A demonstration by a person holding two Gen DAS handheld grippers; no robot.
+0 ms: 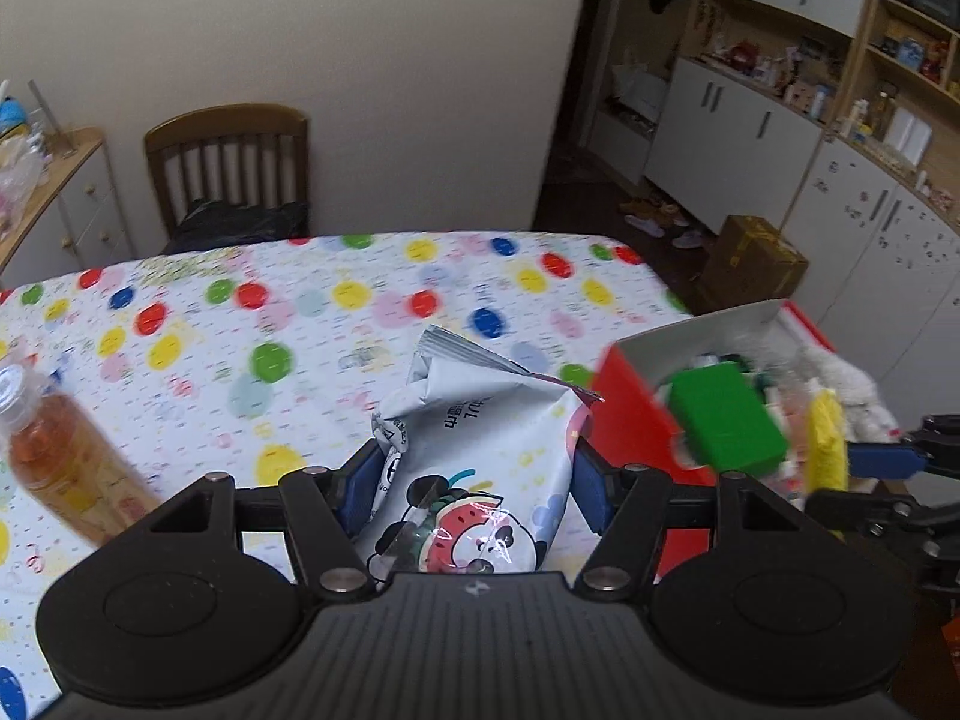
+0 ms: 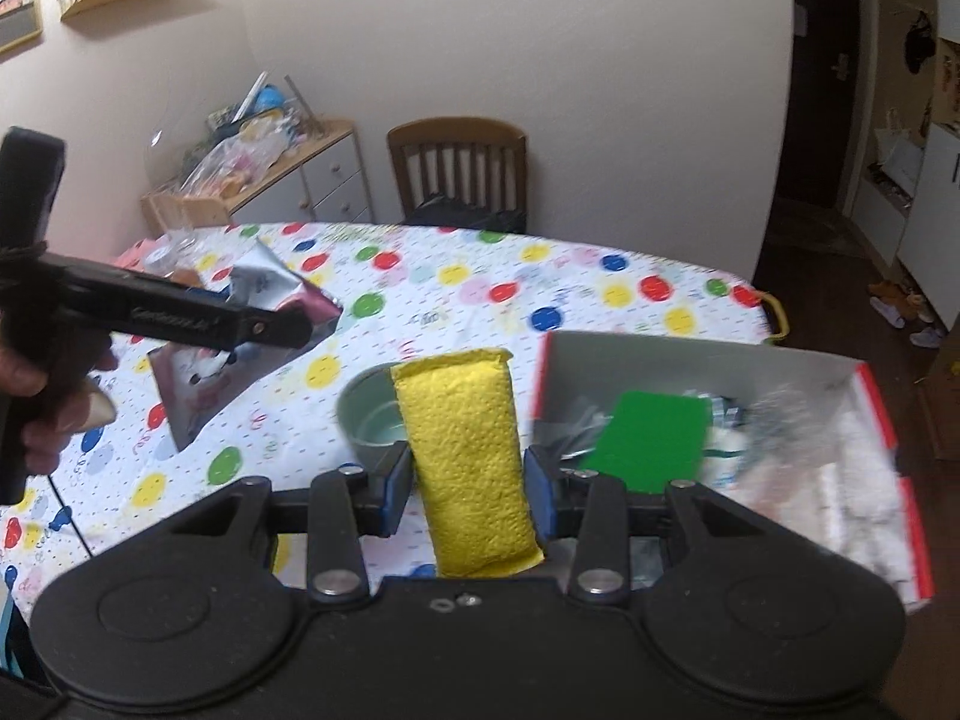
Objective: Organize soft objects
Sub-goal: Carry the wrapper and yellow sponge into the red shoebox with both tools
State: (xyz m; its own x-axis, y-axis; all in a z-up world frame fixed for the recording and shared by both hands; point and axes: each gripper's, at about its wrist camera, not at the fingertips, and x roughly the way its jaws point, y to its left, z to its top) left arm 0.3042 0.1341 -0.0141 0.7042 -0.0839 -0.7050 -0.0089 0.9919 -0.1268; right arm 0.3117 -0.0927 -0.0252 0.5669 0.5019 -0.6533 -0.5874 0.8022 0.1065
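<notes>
A: What covers the table (image 1: 180,312)?

B: A white cloth with coloured dots. A wooden chair (image 1: 231,168) stands at its far edge against a plain pale wall; a low cabinet (image 2: 288,180) piled with clutter sits by the far left corner.

A: And the right side?

B: A dark doorway, then white cupboards (image 1: 720,126) with open shelves, and a cardboard box (image 1: 753,261) on the floor.

A: The grippers?

B: The left gripper (image 1: 474,474) has its fingers clamped on a white wipes packet (image 1: 474,438) with a panda print, held above the cloth. The right gripper (image 2: 468,480) has its fingers pressed on a yellow sponge (image 2: 465,456) standing upright between them.

A: Where does the storage box (image 2: 690,354) sit?

B: At the table's right edge, red outside, white inside, with a green block (image 2: 651,441) and fluffy white things in it.

A: Anything else?

B: A bottle (image 1: 54,450) of orange liquid near the left edge, and a grey-green bowl (image 2: 372,420) just behind the sponge
</notes>
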